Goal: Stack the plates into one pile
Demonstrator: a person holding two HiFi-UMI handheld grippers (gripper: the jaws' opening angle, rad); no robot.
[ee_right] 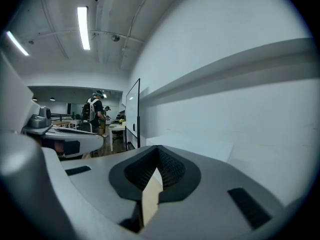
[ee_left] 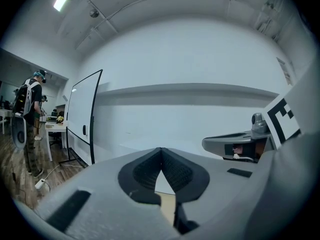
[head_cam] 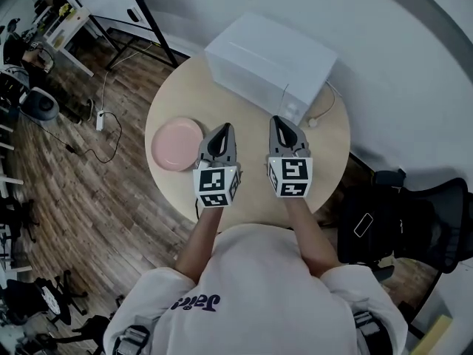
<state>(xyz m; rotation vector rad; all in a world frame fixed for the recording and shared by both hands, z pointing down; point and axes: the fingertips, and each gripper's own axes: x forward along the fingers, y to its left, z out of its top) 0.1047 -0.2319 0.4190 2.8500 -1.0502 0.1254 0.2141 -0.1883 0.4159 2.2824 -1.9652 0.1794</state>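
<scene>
A pink plate (head_cam: pixel 177 143) lies on the left part of the round wooden table (head_cam: pixel 251 187); whether it is one plate or a pile I cannot tell. My left gripper (head_cam: pixel 224 130) hovers just right of it, jaws shut with nothing between them (ee_left: pixel 160 150). My right gripper (head_cam: pixel 278 121) is held level beside it over the table's middle, also shut and empty (ee_right: pixel 157 149). Both point toward the white box (head_cam: pixel 270 61) at the table's back. Neither gripper view shows the plate.
A large white box stands at the far side of the table with a cable (head_cam: pixel 325 109) trailing off its right. A black office chair (head_cam: pixel 414 213) is at the right. A whiteboard on a stand (ee_left: pixel 82 119) and a standing person (ee_left: pixel 30 114) are off left.
</scene>
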